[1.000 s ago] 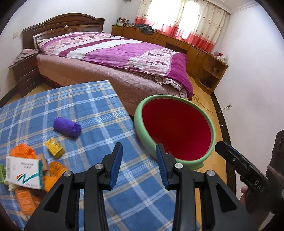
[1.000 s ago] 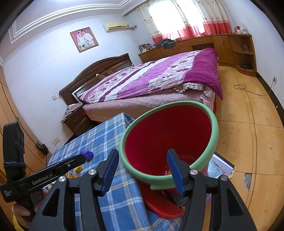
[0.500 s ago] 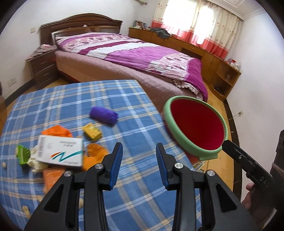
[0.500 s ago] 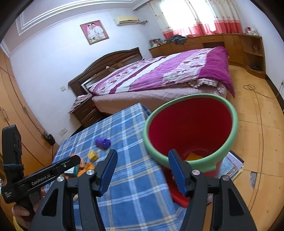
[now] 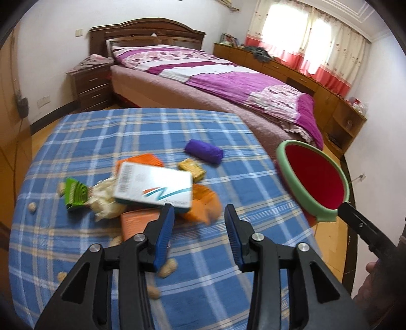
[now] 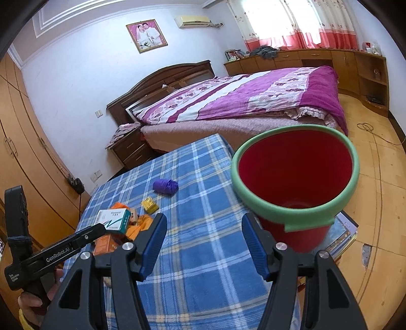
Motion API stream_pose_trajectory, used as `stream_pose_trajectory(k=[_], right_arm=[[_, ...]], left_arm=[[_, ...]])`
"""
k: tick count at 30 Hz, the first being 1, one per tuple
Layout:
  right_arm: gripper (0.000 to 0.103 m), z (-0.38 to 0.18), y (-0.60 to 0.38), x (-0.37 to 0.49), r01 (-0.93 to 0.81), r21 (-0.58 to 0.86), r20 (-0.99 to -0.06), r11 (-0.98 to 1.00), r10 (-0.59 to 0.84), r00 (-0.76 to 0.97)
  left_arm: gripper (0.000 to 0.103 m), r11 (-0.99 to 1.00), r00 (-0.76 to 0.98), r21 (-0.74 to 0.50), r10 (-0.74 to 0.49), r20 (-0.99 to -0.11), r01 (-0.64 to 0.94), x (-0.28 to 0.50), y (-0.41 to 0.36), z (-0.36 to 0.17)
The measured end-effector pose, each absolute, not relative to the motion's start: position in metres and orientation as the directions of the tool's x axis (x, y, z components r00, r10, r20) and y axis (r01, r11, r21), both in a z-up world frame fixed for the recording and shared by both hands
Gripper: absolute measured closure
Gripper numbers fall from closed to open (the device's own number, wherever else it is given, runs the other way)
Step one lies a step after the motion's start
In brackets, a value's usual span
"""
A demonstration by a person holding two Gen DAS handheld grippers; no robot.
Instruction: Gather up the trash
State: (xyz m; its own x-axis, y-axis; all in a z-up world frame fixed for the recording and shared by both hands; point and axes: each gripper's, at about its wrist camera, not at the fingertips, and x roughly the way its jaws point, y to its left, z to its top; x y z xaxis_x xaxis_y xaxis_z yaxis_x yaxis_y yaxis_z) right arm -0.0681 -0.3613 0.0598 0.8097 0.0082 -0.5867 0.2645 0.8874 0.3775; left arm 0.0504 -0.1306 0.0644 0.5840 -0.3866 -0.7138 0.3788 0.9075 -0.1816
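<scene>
The left gripper (image 5: 199,223) hung with fingers apart – the trash pile (image 5: 152,193) lay just beyond its tips, near the table's (image 5: 127,132) left edge. The right gripper (image 6: 203,236) gaped too – empty, the red bin (image 6: 295,182) just ahead off the right edge.

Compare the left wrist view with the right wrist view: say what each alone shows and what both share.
Only the left wrist view shows the green wrapper and the peanuts on the cloth. Only the right wrist view shows the wedding photo, the air conditioner and the books under the red bin. Both share the bin, white box, purple bundle, bed and open hand-held grippers.
</scene>
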Motion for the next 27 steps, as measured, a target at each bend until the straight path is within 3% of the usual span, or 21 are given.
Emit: stream_pose_trajectory(k=[6, 10, 27], right_arm=[[0.038, 0.053, -0.349, -0.065, 0.253, 0.371, -0.605, 0.893, 0.026, 0.796], [0.038, 0.05, -0.342, -0.061, 0.246, 0.363, -0.614, 0.899, 0.033, 0.789], [0.038, 0.037, -0.338, -0.056, 0.248, 0.367, -0.646, 0.896, 0.054, 0.762]], left_arm=[[0.057, 0.934, 0.592, -0.165, -0.331, -0.735, 0.317, 0.051, -0.108, 0.049], [0.051, 0.943, 0.589, -0.169, -0.313, -0.745, 0.287, 0.054, -0.1, 0.039], [0.051, 0.952, 0.546, -0.183, -0.292, -0.785, 0.246, 0.07, -0.097, 0.007]])
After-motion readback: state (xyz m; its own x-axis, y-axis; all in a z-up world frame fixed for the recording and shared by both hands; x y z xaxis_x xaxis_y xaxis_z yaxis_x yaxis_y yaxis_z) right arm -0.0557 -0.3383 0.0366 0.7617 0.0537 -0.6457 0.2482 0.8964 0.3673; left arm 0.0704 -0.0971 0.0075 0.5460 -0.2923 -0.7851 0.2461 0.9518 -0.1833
